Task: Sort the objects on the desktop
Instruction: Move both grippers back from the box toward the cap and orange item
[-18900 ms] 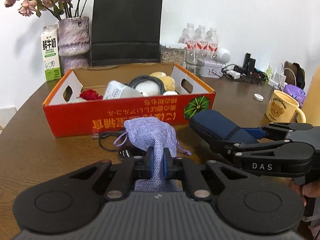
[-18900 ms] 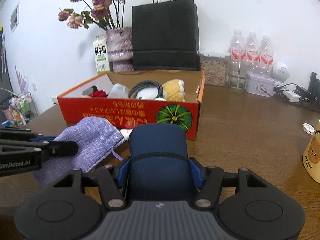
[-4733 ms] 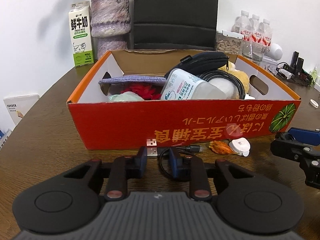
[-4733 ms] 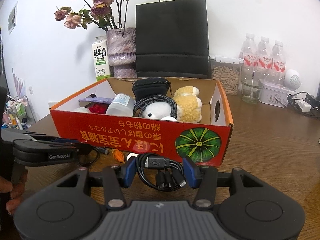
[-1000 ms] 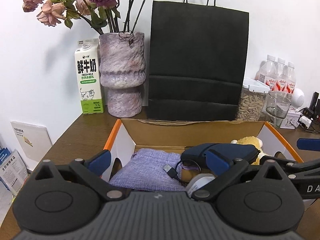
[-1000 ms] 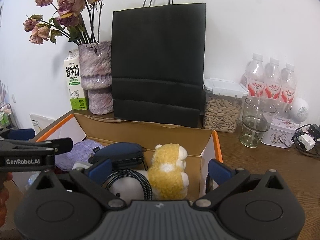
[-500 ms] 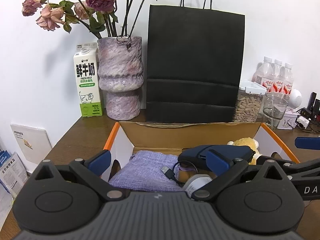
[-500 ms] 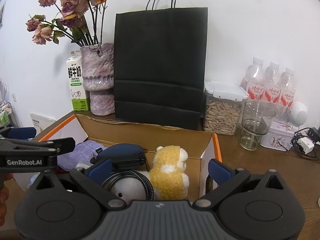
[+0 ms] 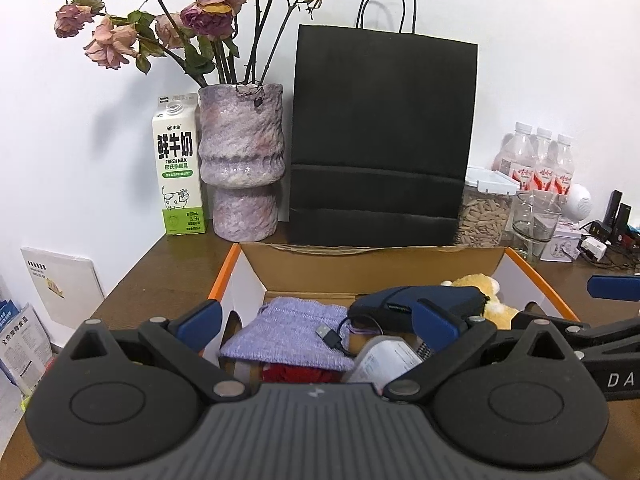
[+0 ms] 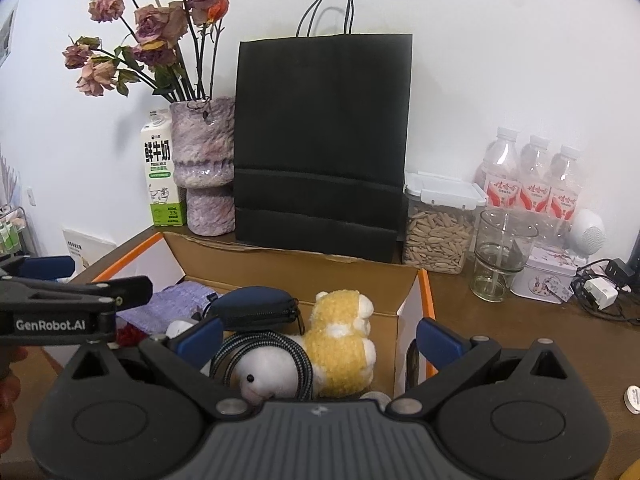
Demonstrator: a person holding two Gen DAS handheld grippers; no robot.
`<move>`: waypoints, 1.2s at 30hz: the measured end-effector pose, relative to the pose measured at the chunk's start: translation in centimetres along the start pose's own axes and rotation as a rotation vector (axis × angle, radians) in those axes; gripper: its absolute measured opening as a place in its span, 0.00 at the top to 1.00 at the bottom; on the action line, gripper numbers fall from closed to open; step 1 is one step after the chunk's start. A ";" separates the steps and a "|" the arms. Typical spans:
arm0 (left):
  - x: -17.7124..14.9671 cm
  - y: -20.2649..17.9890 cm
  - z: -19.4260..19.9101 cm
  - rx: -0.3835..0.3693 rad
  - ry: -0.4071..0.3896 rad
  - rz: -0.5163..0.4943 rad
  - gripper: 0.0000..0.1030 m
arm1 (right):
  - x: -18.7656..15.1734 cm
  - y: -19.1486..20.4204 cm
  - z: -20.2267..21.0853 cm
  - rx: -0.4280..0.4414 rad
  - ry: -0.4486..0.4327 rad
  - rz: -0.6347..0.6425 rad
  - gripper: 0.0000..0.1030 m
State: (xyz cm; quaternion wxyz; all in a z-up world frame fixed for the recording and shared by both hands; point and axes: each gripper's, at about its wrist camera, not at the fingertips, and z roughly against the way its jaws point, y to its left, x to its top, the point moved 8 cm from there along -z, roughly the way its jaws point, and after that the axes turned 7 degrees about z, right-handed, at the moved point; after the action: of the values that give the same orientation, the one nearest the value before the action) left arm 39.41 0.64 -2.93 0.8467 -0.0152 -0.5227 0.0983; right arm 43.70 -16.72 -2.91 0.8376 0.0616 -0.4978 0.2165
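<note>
The orange cardboard box [image 9: 372, 270] [image 10: 288, 276] stands below both grippers. In it lie a purple cloth pouch [image 9: 288, 332] [image 10: 176, 300], a navy zip case [image 9: 420, 300] [image 10: 256, 308], a USB cable [image 9: 332, 334], a white bottle [image 9: 384, 360], a braided cable coil [image 10: 260, 346] and a yellow and white plush toy [image 10: 336, 344]. My left gripper [image 9: 318, 322] is open and empty above the box's left half. My right gripper [image 10: 318, 336] is open and empty above the right half.
Behind the box stand a black paper bag [image 9: 380, 140], a purple vase with dried roses [image 9: 240, 164], a milk carton [image 9: 178, 168], a seed jar [image 10: 438, 228], a glass [image 10: 502, 260], water bottles [image 10: 532, 184] and chargers with cables [image 10: 600, 292].
Both grippers have risen and drawn back a little from the box; they stay open and empty. The things in the box have not moved.
</note>
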 end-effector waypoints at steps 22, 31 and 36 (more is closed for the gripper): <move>-3.7 0.9 5.1 -0.020 0.020 -0.007 0.00 | -3.9 1.6 5.0 0.009 0.013 0.019 0.00; -6.0 1.4 6.0 -0.019 0.051 -0.008 0.00 | -6.5 2.5 6.2 0.018 0.038 0.015 0.00; -7.8 1.7 6.0 -0.016 0.080 -0.016 0.00 | -8.0 3.3 6.2 0.023 0.061 0.027 0.00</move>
State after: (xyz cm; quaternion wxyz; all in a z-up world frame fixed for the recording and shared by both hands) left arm 30.38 0.39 -7.33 0.8675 -0.0217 -0.4894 0.0865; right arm 34.07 -18.16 -7.05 0.8486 0.0576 -0.4703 0.2353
